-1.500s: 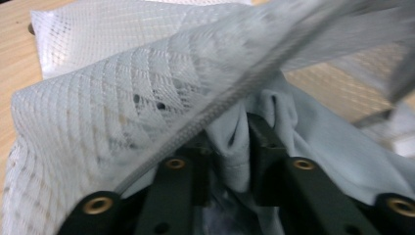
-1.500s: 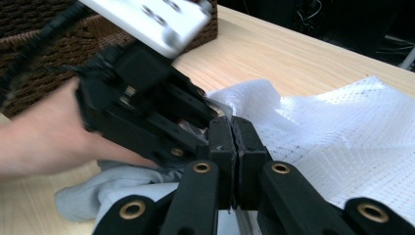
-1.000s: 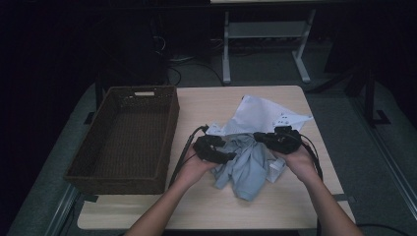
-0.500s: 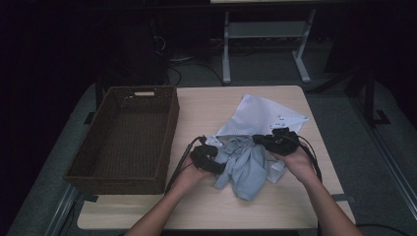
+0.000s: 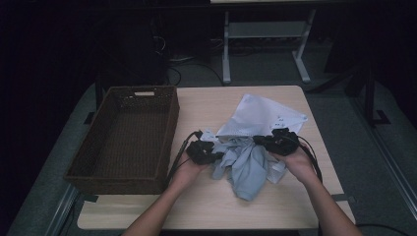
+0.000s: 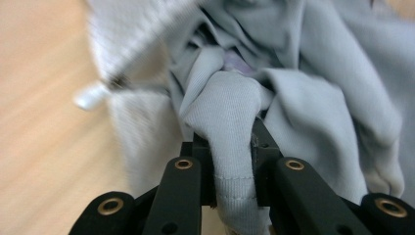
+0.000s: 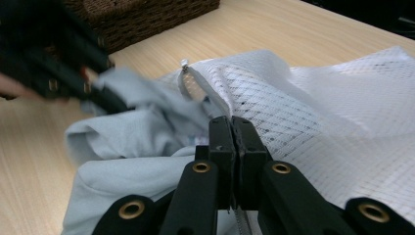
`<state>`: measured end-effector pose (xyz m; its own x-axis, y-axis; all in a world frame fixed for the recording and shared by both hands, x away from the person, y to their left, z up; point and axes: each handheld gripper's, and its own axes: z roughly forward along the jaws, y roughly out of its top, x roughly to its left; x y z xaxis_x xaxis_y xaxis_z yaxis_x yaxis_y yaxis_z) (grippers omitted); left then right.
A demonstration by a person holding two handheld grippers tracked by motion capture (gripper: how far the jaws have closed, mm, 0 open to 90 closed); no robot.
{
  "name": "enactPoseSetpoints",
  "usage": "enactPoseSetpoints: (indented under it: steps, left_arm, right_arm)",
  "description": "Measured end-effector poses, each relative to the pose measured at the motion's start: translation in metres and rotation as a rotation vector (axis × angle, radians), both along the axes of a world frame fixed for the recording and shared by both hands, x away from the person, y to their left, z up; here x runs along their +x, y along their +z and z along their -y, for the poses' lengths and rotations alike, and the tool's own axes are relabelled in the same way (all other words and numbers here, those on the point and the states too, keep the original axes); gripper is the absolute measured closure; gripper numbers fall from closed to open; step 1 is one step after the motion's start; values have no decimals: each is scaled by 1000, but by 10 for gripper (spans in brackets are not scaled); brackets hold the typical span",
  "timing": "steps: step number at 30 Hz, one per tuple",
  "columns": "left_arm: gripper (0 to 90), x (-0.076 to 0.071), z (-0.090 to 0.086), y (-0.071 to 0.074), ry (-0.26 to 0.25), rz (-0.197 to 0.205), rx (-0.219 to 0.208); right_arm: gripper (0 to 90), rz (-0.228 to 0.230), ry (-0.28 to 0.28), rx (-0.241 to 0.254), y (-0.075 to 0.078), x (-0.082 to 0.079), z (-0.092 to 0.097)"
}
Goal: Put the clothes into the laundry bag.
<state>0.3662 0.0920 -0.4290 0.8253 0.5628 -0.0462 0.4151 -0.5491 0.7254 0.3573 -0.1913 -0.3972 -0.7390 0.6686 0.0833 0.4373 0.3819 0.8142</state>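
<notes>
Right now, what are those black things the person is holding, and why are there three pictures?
Those black things are hand-held claws: squeezing tools, one in each of the person's hands. The high view looks down on a wooden table. On it stand a brown woven basket and a white mesh laundry bag, with a light blue-grey garment bunched at the bag's mouth.

The other two pictures come from small cameras riding on the claws, so you look along their black jaws.

The left claw has just been closing, and a fold of the garment is now pinched between its jaws. The right claw is shut at the edge of the mesh bag, beside its zipper; what exactly it pinches is hard to tell. In the high view, the left claw and right claw sit on either side of the garment.
</notes>
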Motion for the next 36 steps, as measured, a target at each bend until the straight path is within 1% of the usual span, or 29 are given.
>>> enactPoseSetpoints:
  steps: [4, 6, 8, 10, 12, 15, 17, 19, 22, 25, 28, 30, 33, 34, 36]
  left_arm:
    - [783, 2, -5, 7, 25, 26, -26]
    - [782, 3, -4, 11, 32, 34, -48]
    - [782, 2, 1, 12, 31, 40, -63]
    - [781, 1, 11, 13, 20, 52, -71]
    - [780, 0, 22, 13, 3, 66, -62]
    - [779, 1, 36, 13, 3, 88, -62]
    - [778, 5, 43, 12, 16, 88, -65]
    - [778, 11, 49, 9, 26, 72, -78]
    - [777, 18, 59, 3, 48, 73, -83]
    - [776, 25, 64, -1, 77, 81, -97]
    - [774, 32, 67, -5, 97, 76, -119]
    - [767, 33, 69, -5, 95, 72, -130]
    - [739, 32, 70, -5, 76, 66, -133]
    - [720, 31, 69, -5, 67, 53, -140]
    - [646, 30, 65, -3, 54, 37, -140]
  right_arm:
    - [873, -5, 21, 15, 1, -2, -6]
    - [873, -2, 36, 18, 3, -4, -11]
    - [873, 0, 53, 30, 5, -5, -16]
    - [873, 2, 59, 39, 7, -7, -19]
    - [873, 12, 65, 50, 10, -7, -22]
    - [873, 22, 72, 69, 14, -8, -24]
    - [874, 20, 75, 67, 14, -8, -24]
    - [874, 18, 76, 68, 13, -8, -24]
    - [874, 20, 76, 81, 15, -9, -22]
    - [875, 24, 75, 89, 17, -10, -21]
    - [876, 39, 75, 102, 20, -12, -20]
    - [876, 46, 78, 100, 22, -13, -21]
    - [876, 48, 77, 95, 22, -13, -21]
    - [875, 49, 75, 92, 21, -13, -21]
    - [875, 45, 70, 94, 20, -12, -19]
